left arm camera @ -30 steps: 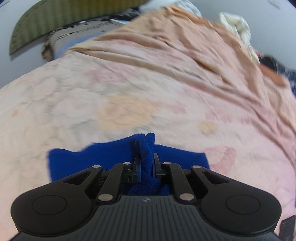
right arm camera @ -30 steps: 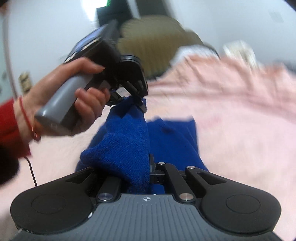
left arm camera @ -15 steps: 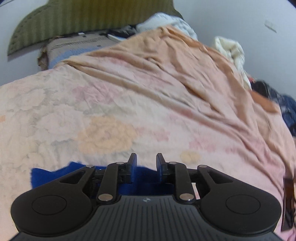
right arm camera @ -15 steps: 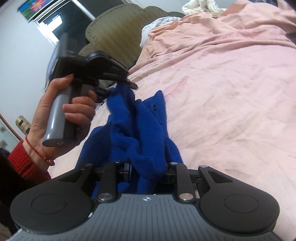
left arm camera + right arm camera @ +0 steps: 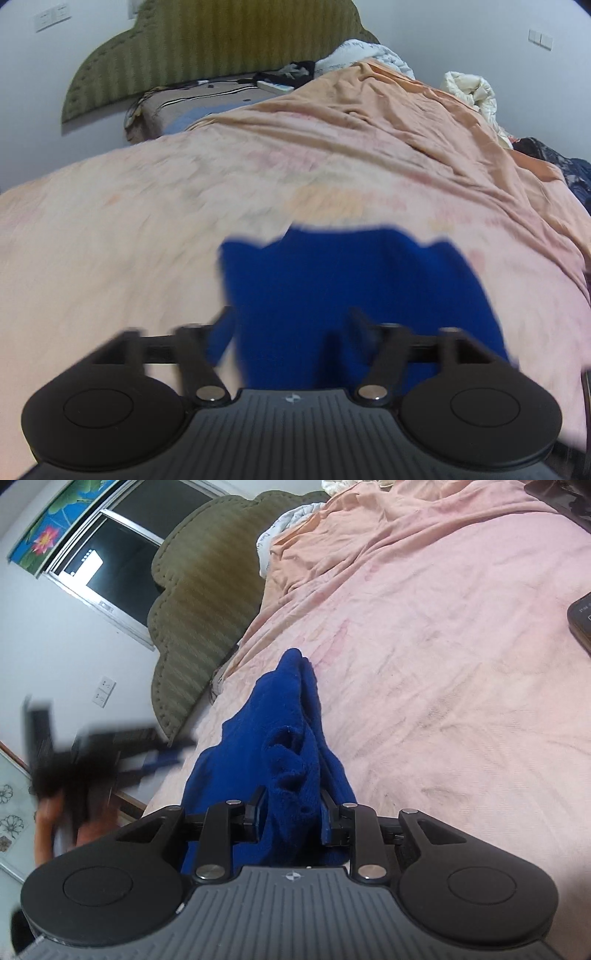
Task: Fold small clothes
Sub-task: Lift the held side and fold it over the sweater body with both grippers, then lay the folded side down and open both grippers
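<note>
A small dark blue knitted garment (image 5: 351, 284) lies on the pink bedspread (image 5: 147, 229). In the left wrist view my left gripper (image 5: 291, 325) is open and empty, blurred, its jaws wide apart just over the garment's near edge. In the right wrist view my right gripper (image 5: 293, 816) has its jaws on either side of a bunched fold of the blue garment (image 5: 288, 746) and holds it raised off the bed. The left gripper also shows there (image 5: 162, 753), blurred, at the far left beside the cloth.
A green padded headboard (image 5: 207, 48) stands at the bed's far end. Crumpled white bedding (image 5: 469, 88) and dark clothes (image 5: 554, 158) lie at the right. A dark phone (image 5: 581, 620) lies on the bedspread at the right edge. A window (image 5: 110, 565) is behind.
My left gripper let go of the blue cloth, opened wide and swung back away from it. My right gripper kept its hold on the bunched fold and tilted.
</note>
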Demonstrator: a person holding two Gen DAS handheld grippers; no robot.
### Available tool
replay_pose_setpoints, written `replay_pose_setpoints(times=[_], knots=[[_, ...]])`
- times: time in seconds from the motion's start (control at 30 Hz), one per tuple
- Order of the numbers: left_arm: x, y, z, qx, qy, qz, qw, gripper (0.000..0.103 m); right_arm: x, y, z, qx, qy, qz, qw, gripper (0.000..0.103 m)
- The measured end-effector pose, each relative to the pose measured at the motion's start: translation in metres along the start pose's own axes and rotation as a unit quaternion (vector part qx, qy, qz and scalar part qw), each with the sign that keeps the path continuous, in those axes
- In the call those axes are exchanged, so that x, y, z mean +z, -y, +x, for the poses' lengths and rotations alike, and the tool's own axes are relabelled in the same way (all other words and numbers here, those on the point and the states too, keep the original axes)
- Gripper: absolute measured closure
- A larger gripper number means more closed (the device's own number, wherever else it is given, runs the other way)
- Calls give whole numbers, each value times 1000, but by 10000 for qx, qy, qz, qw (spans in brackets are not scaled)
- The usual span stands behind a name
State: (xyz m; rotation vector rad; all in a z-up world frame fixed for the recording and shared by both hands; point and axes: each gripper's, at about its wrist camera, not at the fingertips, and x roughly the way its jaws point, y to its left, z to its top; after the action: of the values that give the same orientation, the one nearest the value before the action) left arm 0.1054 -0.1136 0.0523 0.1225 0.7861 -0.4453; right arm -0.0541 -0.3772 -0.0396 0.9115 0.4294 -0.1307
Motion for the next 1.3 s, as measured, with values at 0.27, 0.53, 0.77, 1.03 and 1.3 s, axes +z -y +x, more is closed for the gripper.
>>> replay_pose_setpoints(times=[0.27, 0.53, 0.77, 1.03, 1.3], knots=[[-76, -29, -32, -1025, -436, -956, 9892, 30, -3, 0, 4, -189, 1, -73, 9998, 90], [-100, -21, -22, -1540, -566, -1012, 9812, 86, -5, 0, 7, -288, 15, -128, 9995, 92], [-98, -34, -25, -1939, -419, -1114, 9738, 86, -1, -21, -12, -666, 115, -1018, 9925, 55], [-104, -40, -14, -2151, -570, -1356, 9654, 89, 2, -13, -5, -435, -546, -999, 9925, 71], [-103, -52, -49, -1943, -252, -1028, 9752, 95, -2, -12, -7, 87, -842, -437, 9955, 88]])
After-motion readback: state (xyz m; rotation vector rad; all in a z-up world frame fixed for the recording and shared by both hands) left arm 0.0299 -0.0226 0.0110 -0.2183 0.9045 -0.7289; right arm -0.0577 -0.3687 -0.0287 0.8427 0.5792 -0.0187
